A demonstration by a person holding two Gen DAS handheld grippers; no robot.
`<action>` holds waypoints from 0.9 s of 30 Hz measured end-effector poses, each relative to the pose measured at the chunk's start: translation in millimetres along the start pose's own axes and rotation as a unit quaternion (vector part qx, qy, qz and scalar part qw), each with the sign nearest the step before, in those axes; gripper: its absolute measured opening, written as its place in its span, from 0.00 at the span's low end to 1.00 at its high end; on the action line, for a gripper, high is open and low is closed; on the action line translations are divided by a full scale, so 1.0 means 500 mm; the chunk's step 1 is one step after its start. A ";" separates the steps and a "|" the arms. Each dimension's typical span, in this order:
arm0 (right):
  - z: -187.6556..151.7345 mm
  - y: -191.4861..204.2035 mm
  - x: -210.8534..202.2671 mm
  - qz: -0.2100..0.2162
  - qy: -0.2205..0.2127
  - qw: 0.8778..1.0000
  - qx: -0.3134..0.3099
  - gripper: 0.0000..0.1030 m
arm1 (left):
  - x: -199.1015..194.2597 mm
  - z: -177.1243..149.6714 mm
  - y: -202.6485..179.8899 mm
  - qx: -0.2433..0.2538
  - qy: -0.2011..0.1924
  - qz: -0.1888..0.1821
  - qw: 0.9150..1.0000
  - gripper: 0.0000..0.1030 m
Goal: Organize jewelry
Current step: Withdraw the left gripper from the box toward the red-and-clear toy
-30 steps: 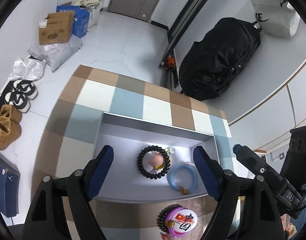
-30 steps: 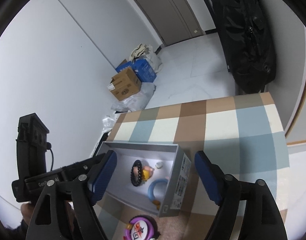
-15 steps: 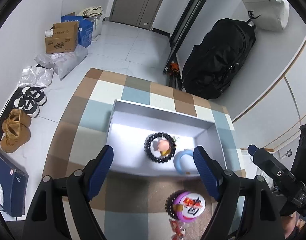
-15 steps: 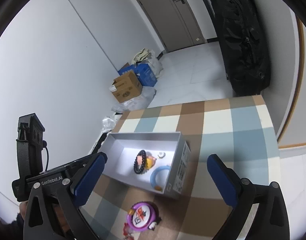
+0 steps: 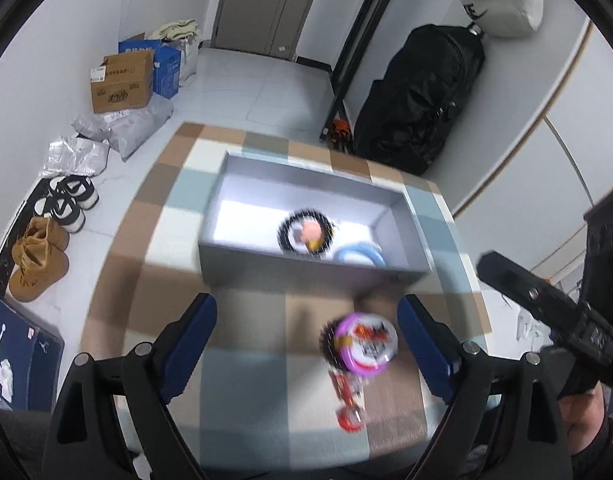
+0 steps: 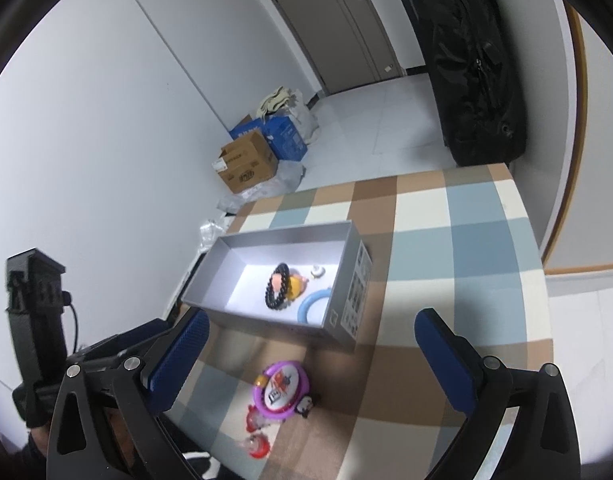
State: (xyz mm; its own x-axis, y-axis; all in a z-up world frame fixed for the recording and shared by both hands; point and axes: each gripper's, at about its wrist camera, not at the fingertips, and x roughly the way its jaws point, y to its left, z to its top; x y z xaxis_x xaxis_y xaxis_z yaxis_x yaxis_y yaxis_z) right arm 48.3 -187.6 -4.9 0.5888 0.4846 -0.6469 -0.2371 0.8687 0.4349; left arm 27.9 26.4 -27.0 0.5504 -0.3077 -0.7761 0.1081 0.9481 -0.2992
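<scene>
Badge (image 5: pixel 364 346) between left gripper's (image 5: pixel 306 344) opening jaws

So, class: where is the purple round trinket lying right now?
In both wrist views the purple round trinket lies on the checked tablecloth, outside the grey box, just in front of its near wall, between each gripper's open fingers.

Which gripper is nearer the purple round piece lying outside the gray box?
Left, by a little. The left gripper is opening with the purple piece between its fingers; the right gripper hovers farther back, open.

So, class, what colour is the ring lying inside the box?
Light blue; the ring shows best in the right wrist view.
</scene>
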 end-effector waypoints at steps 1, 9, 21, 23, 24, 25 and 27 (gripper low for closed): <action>-0.003 0.000 -0.001 -0.002 0.002 1.000 -0.001 1.00 | -0.002 -0.006 -0.002 -0.002 0.004 0.001 1.000 0.86; -0.032 0.001 -0.012 -0.003 0.010 1.000 -0.008 1.00 | -0.018 -0.045 -0.019 -0.014 0.014 -0.008 1.000 0.86; -0.083 -0.051 -0.021 0.001 0.020 0.999 0.049 1.00 | -0.001 -0.114 -0.061 0.026 0.046 0.014 0.999 0.86; -0.087 -0.052 -0.023 0.000 0.018 0.999 0.048 1.00 | 0.011 -0.119 -0.064 0.033 0.056 0.024 0.998 0.86; -0.089 -0.055 -0.022 0.000 0.021 0.998 0.051 1.00 | 0.018 -0.121 -0.065 0.035 0.062 0.032 0.997 0.86; -0.091 -0.057 -0.021 -0.001 0.023 0.998 0.055 1.00 | 0.021 -0.122 -0.063 0.034 0.064 0.032 0.997 0.86; -0.095 -0.063 -0.017 -0.004 0.027 0.998 0.063 1.00 | 0.026 -0.123 -0.058 0.031 0.063 0.033 0.997 0.86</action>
State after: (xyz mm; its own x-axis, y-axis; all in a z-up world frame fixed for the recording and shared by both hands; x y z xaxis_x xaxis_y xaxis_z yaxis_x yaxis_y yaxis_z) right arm 14.3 -214.0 -42.7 0.5467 0.4858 -0.6820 -0.1325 0.8545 0.5023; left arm -18.8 -10.3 -62.4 0.4509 -0.2486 -0.8573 0.1288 0.9685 -0.2131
